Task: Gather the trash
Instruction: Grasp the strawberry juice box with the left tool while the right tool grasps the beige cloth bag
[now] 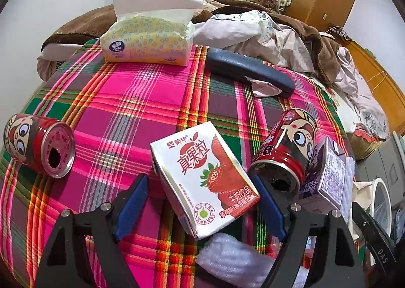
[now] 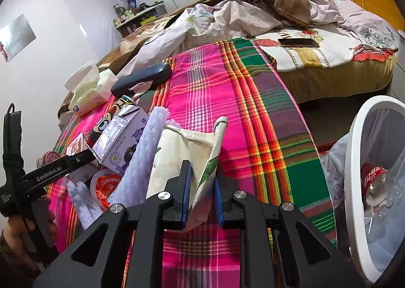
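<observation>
Left claw (image 1: 202,202) wide, jaws either side of strawberry milk carton (image 1: 205,179) on plaid cloth (image 1: 131,100); pads not pressing it. Right claw (image 2: 201,191) narrow, clamped on crumpled paper bag (image 2: 182,151) lying on same cloth. Red can (image 1: 286,151) just right of carton. White bin (image 2: 364,161) right of bed edge, bottle inside.

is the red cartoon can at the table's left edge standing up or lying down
Lying down: the red cartoon can rests on its side on the plaid cloth, opened top facing the camera.

"vinda" on tissue pack (image 1: 149,40); "genrobot.ai" on left gripper (image 2: 50,174); "真果粒" on strawberry carton (image 1: 205,179).
</observation>
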`<state>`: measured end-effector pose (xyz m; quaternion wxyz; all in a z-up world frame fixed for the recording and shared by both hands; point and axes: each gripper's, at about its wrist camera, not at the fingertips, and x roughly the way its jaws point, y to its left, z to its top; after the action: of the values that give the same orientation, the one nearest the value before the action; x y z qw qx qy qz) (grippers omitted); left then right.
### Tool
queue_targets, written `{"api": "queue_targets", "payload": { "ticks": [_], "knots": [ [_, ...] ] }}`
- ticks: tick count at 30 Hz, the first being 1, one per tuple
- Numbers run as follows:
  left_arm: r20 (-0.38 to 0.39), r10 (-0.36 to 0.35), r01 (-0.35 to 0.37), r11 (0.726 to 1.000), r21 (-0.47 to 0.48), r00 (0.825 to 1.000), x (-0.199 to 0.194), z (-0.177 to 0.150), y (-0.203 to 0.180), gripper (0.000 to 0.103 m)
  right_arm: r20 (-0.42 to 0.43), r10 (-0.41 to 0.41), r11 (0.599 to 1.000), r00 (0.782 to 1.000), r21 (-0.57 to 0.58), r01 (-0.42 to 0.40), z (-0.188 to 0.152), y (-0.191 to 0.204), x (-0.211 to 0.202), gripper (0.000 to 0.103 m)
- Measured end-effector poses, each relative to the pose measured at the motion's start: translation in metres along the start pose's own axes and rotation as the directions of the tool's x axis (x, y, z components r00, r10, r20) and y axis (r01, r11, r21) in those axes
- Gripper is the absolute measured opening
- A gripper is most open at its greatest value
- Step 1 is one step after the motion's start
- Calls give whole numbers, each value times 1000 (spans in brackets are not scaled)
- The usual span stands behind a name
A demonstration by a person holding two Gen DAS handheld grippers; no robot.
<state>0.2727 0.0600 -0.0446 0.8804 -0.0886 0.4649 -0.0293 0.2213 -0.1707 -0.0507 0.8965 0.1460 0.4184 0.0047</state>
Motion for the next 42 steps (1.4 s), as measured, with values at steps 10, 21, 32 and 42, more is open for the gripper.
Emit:
{"api": "queue_targets", "payload": {
  "ticks": [10, 21, 32, 42],
  "knots": [
    [32, 8, -8, 1000, -7, 999, -6, 1, 4, 72, 8, -3, 1000, 1000, -4, 3, -1, 1, -1, 17],
    [75, -13, 12, 1000, 5, 997, -35, -12, 8, 59, 37, 1, 1000, 999, 5, -1, -2, -3, -18, 15],
    [64, 58, -59, 998, 24, 996, -29, -15, 7, 74, 39, 0, 1000, 999, 11, 0, -5, -5, -24, 15],
    [41, 57, -57, 998, 9, 998, -10, -6, 8, 60, 31, -10, 1000, 999, 16, 9, -5, -9, -21, 15]
  ]
}}
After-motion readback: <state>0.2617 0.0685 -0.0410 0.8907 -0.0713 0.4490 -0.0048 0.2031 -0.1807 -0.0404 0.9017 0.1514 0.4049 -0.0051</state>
